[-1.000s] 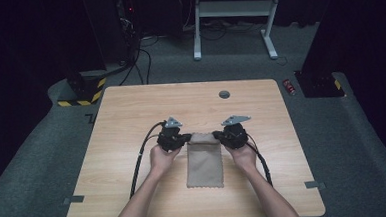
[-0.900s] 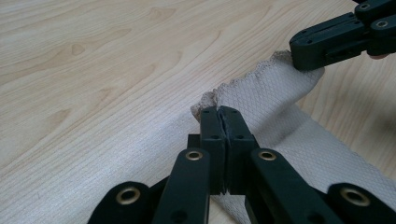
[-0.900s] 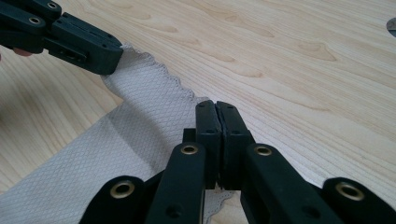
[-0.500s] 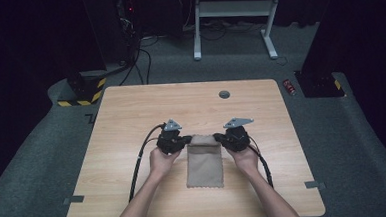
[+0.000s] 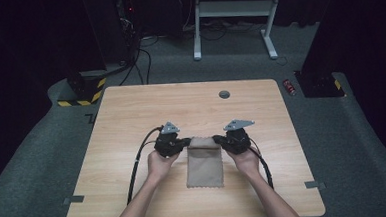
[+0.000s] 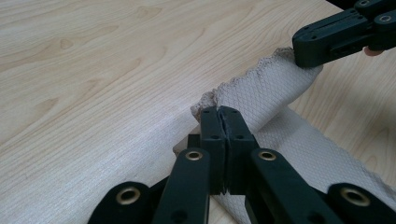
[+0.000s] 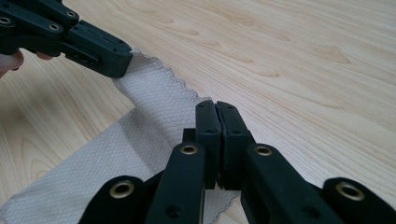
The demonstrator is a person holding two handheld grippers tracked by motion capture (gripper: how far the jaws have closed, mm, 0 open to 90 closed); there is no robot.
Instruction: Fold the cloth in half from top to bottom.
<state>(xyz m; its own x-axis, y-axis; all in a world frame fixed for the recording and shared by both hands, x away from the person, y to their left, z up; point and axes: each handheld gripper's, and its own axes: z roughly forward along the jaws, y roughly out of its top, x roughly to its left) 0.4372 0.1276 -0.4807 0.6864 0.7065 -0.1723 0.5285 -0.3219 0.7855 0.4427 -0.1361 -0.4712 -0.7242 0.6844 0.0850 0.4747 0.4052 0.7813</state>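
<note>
Fingers (image 6: 219,122) of both grippers pinch the cloth's (image 5: 204,164) far corners.

The cloth (image 5: 204,162) is beige with a fine diamond weave and scalloped edges. It lies on the near-centre part of the table, long side running near to far. Its near part lies flat. Its far edge is lifted and curled back over itself, with 1 far corner pinched at each side.
</note>
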